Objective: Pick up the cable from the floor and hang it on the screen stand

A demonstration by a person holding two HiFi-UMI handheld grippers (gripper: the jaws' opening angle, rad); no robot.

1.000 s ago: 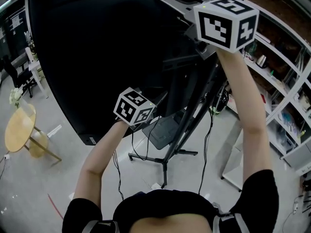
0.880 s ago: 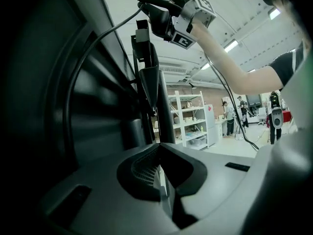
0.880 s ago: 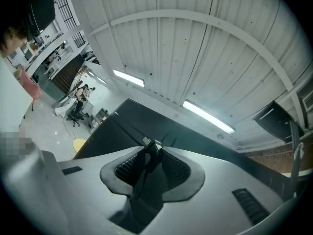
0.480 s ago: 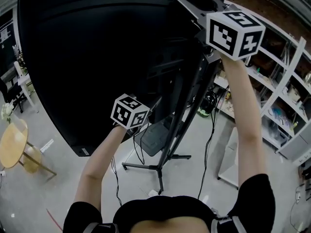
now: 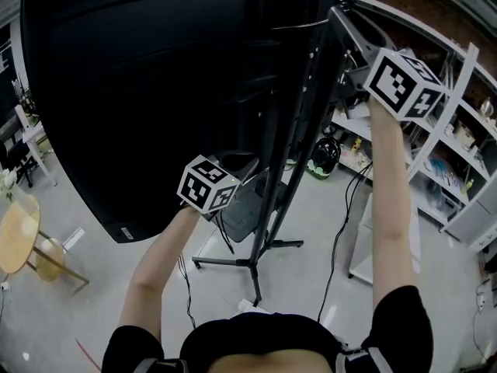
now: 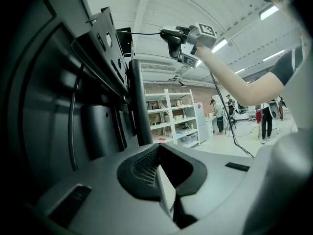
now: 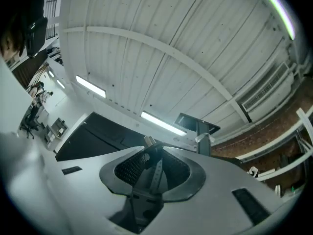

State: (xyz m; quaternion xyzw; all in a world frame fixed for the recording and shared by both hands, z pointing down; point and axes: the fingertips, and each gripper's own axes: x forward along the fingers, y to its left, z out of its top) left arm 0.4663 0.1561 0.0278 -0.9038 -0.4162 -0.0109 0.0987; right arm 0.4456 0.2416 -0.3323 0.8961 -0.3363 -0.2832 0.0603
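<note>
Judging from the pictures, the task was well past its first half. The thin black cable (image 6: 146, 33) was up off the pale grey floor (image 5: 70, 301) at its held end and had been carried to the top of the black metal screen stand (image 5: 291, 154). The right gripper (image 7: 149, 148) was raised toward 1 o'clock in the head view, beside the stand's upper end. Its own view showed its jaws partly closed and pinching the cable, with a small pale tip poking out just past them. In the left gripper view a taut stretch of cable ran from those jaws toward 9 o'clock. It reached the top edge of the dark perforated mounting plate (image 6: 110, 38) behind the large black screen (image 5: 140, 92). Whether it already rested over that edge or only passed near it could not be told. Another thin dark line dropped from near the raised arm toward 5 o'clock and down to the floor. It was probably the rest of the same cable, though that is only a reading. The left gripper (image 6: 160, 160) sat lower, near 8 o'clock from the middle of the head view and close to the stand's pole. Its jaws appeared pressed together with nothing between them. White metal shelves (image 5: 443, 177) stood off at 3 o'clock. The remaining steps seemed to be laying the cable over a part of the stand that would keep it, then letting go with the right jaws. The loose length might also need gathering if it slid.
</note>
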